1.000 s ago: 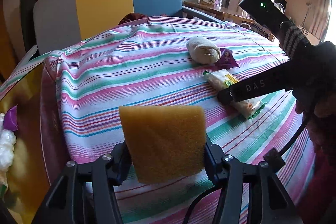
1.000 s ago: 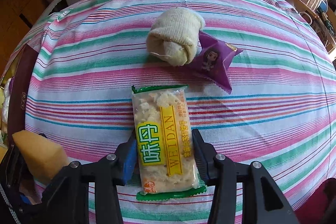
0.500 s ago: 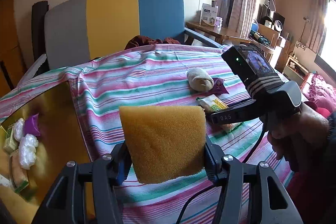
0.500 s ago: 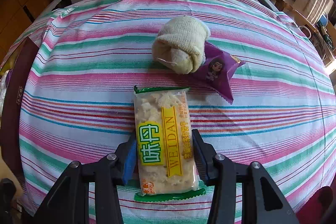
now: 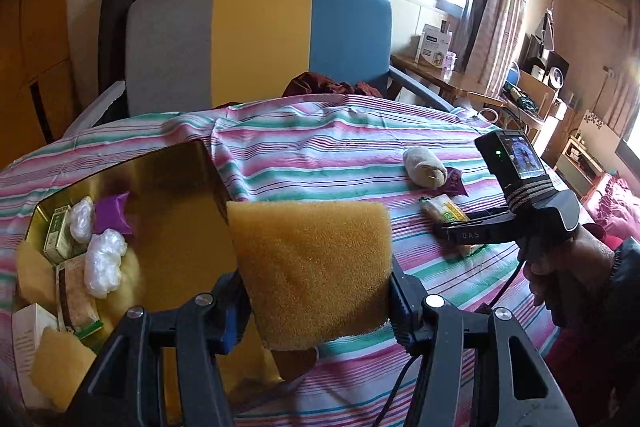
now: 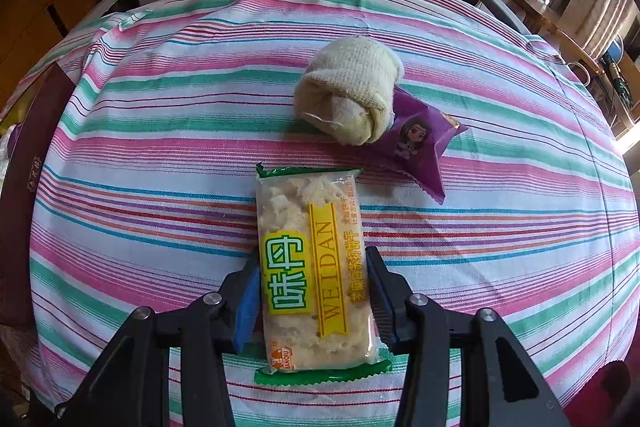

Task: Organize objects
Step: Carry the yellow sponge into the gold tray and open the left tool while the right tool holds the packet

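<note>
A striped tablecloth covered the round table. At lower centre of its frame the left gripper clamped a porous yellow sponge; the right gripper, low over the cloth, squeezed a green-edged biscuit packet.

Yellow sponge pinched upright in left tool, raised beside gold box. Cracker packet flat on striped bench, clamped lengthwise between right tool jaws; rolled sock overlapping purple packet.

Gold box's near corner behind sponge; purple packet partly under rolled sock.
</note>
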### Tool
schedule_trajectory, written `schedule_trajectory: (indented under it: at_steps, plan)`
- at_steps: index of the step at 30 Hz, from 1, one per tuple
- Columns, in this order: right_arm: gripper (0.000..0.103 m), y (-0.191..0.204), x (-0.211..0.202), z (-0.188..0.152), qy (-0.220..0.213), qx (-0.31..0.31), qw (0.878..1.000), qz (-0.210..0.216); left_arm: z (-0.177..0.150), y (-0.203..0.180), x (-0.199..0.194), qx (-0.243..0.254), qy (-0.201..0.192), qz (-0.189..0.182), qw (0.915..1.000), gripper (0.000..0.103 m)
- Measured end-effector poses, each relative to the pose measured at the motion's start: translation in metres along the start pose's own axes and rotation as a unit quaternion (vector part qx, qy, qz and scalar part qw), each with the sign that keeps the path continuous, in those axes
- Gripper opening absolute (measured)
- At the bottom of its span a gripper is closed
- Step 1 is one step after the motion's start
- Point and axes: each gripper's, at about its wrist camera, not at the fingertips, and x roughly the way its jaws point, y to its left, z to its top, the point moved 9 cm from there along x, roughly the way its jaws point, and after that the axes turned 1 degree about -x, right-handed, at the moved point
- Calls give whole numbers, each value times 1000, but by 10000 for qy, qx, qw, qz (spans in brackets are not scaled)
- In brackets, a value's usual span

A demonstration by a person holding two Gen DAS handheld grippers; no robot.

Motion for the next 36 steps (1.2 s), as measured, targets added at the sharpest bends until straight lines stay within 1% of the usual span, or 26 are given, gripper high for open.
schedule_trajectory:
  at_steps: [3,7,9,11,13,16,17,19,23,25,27,29,31,33,35,36]
  plan:
    - [48,1,-1,0,-10,-23,10000,-44,-3,20,-3,-299,77,-47,9995,58]
    - [48,6,0,-2,-16,-72,9999,-128,3,61,-10,-1028,156,-173,9944,58]
    - [48,8,0,-1,-17,-109,9998,-177,6,89,-11,-1449,202,-184,9891,58]
    - [48,9,0,-1,-14,-137,9997,-204,9,120,-11,-1917,246,-153,9810,58]
    - [48,10,0,-1,-5,-138,9997,-199,11,146,-9,-2281,275,-96,9732,58]
    - [48,9,2,2,8,-176,9996,-211,13,174,1,-2713,412,-53,9616,58]
    - [48,9,2,3,11,-187,9996,-212,15,178,6,-2795,437,-54,9591,58]
    - [48,9,4,4,19,-199,9996,-212,21,184,16,-2816,481,15,9583,58]
    - [48,6,6,6,26,-229,9995,-222,32,180,46,-2544,662,57,9648,58]
    - [48,6,6,6,26,-227,9995,-227,31,180,64,-2409,794,236,9670,58]
    - [48,6,8,7,27,-228,9995,-231,29,181,84,-2247,1009,336,9686,59]
    - [48,7,8,8,27,-234,9994,-236,27,187,102,-2190,1185,518,9671,60]
    - [48,7,8,8,27,-238,9994,-241,27,193,116,-2165,1239,667,9661,60]
    - [48,7,8,8,27,-234,9994,-239,28,200,126,-2165,1305,766,9645,65]
    - [48,7,9,8,25,-225,9995,-232,28,203,129,-2266,1412,762,9607,73]
    - [48,7,9,8,25,-218,9995,-226,29,203,126,-2297,1401,745,9602,75]
